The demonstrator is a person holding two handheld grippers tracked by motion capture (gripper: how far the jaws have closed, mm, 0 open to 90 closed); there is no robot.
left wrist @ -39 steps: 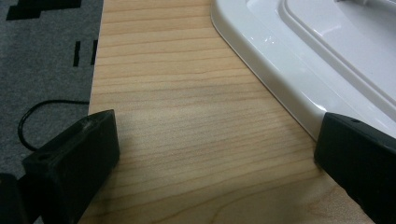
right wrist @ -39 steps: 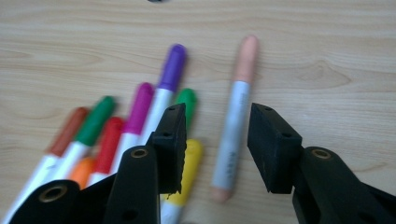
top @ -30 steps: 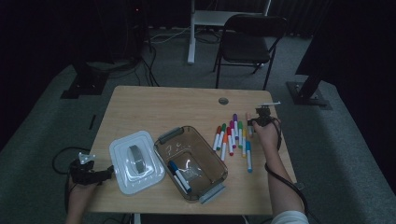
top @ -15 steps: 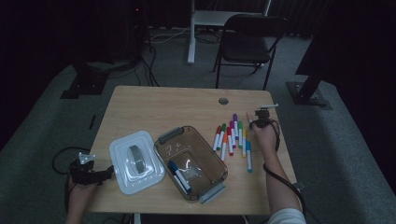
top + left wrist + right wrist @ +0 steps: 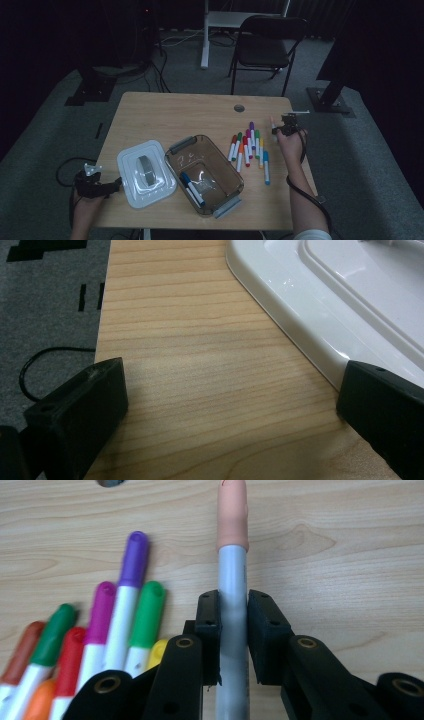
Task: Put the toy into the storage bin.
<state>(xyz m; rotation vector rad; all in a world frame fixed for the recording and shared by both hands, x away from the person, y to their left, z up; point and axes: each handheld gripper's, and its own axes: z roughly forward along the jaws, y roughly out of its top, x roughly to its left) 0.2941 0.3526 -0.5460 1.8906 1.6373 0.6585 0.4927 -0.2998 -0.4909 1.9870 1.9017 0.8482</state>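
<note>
Since a second ago, right gripper (image 5: 232,630) jaws just closing, now clamped on the peach-capped marker (image 5: 232,575), lifted slightly off the table (image 5: 165,112) at its right edge, beside the row of markers (image 5: 249,147). Means pick secured, likely bound for the clear plastic bin (image 5: 220,172). Smooth grey barrel, rounded matte cap, pale wood grain. Left gripper (image 5: 230,405) spread wide, empty, by the glossy white lid (image 5: 350,305).

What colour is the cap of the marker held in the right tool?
Peach-pink, on a grey-barrelled marker; the right gripper view shows the cap best.
</note>
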